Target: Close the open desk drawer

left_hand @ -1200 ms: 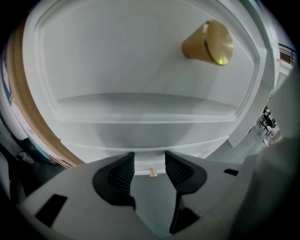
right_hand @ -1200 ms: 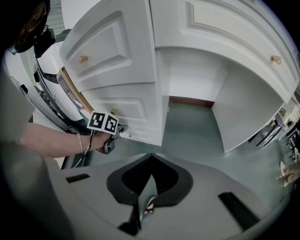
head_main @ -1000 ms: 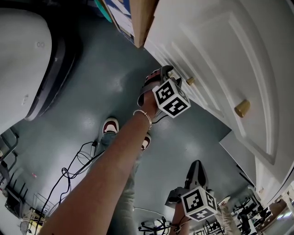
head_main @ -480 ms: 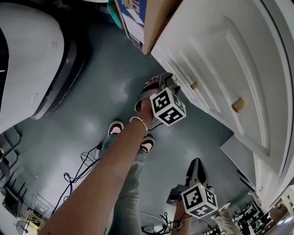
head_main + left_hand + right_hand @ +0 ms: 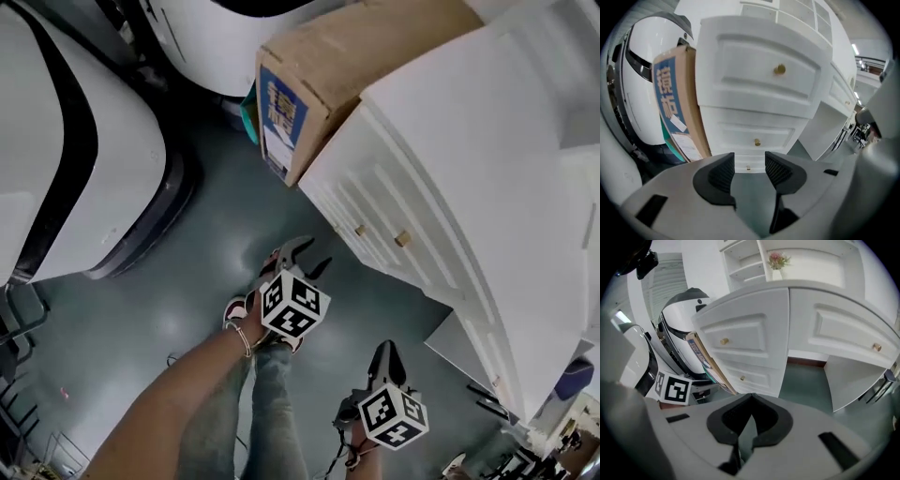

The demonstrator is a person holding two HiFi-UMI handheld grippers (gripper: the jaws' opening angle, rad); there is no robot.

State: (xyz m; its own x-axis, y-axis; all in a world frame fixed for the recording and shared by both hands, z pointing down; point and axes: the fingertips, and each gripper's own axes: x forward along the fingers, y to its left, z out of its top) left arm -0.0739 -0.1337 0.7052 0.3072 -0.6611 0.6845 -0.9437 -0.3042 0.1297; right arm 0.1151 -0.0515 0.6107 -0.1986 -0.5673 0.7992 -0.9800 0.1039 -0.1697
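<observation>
The white desk (image 5: pixel 469 169) stands at the right, its stacked drawer fronts facing me. The upper drawer (image 5: pixel 759 70) has a brass knob (image 5: pixel 779 70), and a lower drawer (image 5: pixel 757 133) sits beneath it. In the right gripper view the fronts (image 5: pixel 740 341) look flush with each other. My left gripper (image 5: pixel 305 255) hangs over the floor, apart from the desk. It is open, its jaws (image 5: pixel 749 161) have just closed a little, and nothing is between them. My right gripper (image 5: pixel 386 352) is lower in the head view, its jaws (image 5: pixel 751 416) shut and empty.
A cardboard box (image 5: pixel 347 66) with a blue label leans against the desk's left side. A large white rounded machine (image 5: pixel 84 169) fills the left. The person's shoe (image 5: pixel 234 309) and a trouser leg are below my left gripper, on the green floor (image 5: pixel 206 216). The desk's kneehole (image 5: pixel 853 380) opens at the right.
My left gripper was beside the drawer knobs and now sits back from the desk. The view has swung so the box and the desk's top show. The right gripper keeps its place in view.
</observation>
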